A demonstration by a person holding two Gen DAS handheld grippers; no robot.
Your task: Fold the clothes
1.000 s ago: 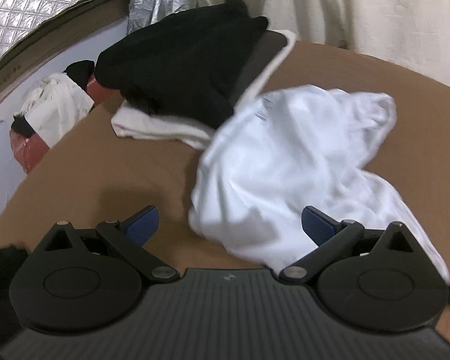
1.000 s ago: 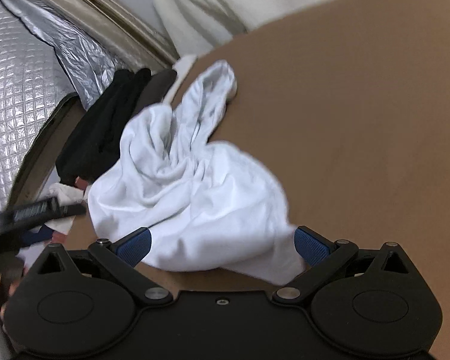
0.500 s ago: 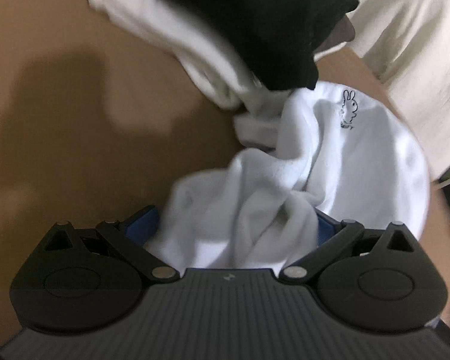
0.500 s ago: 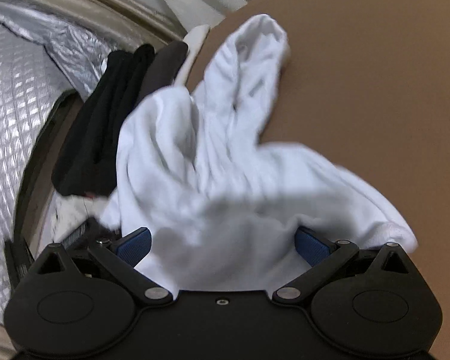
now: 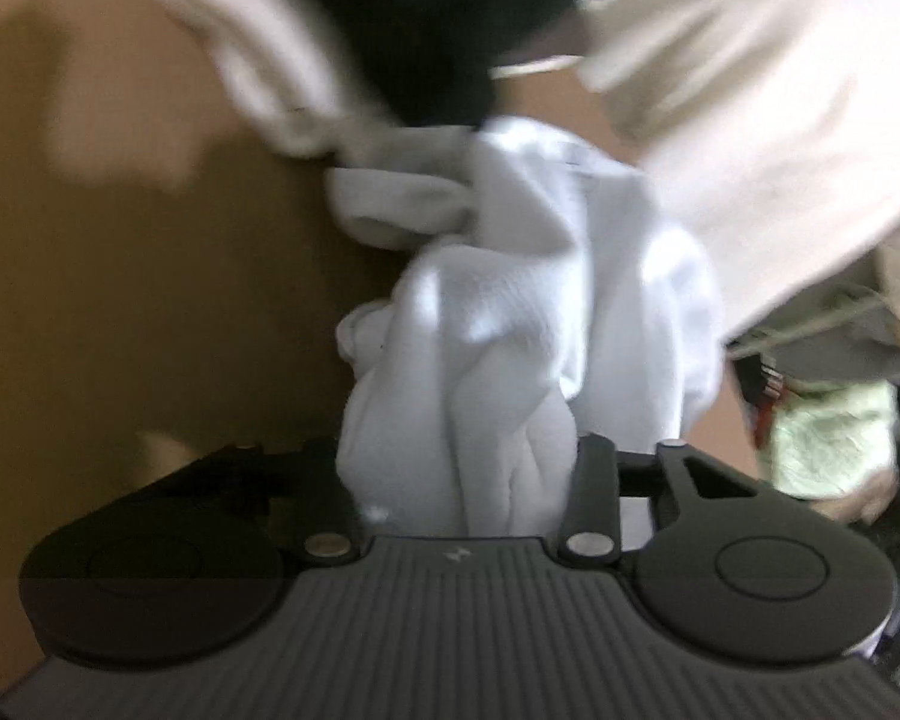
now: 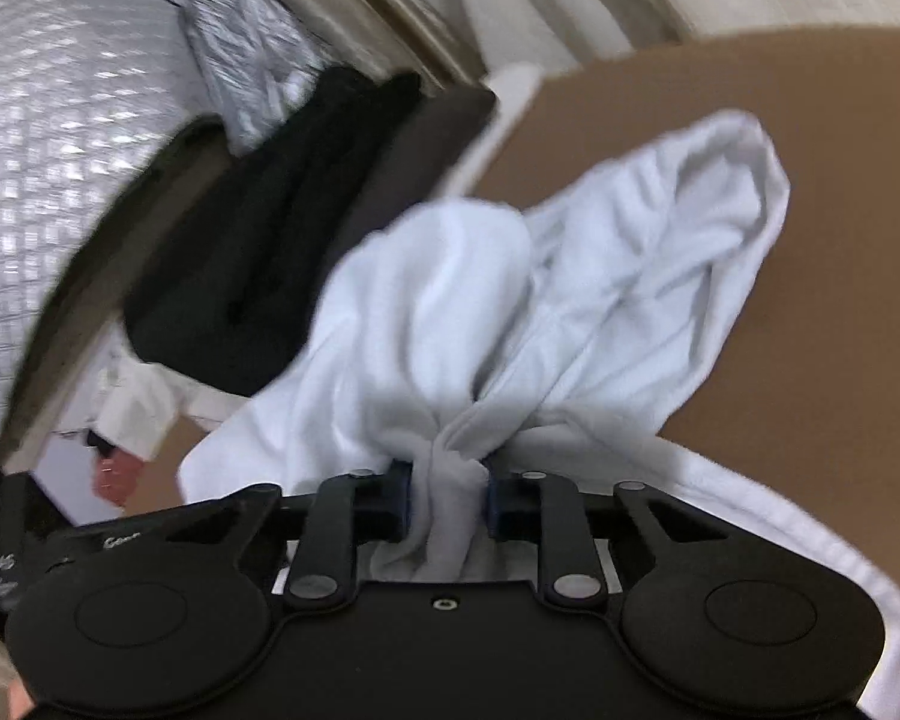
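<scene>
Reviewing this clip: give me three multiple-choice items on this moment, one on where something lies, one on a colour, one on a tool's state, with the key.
1. Where does the black garment lie relative to the white garment in the right wrist view?
A. to its left
B. to its right
C. underneath the tool

2. What colour is the table?
A. grey
B. brown
C. green

3. What is the right tool doing?
A. hanging open above the table
B. shut on nothing
C. shut on the white garment

Key: 1 A, the dark pile sits left of the white cloth; 2 B, bare brown surface shows; 3 C, white fabric is bunched between the closed blue pads.
</scene>
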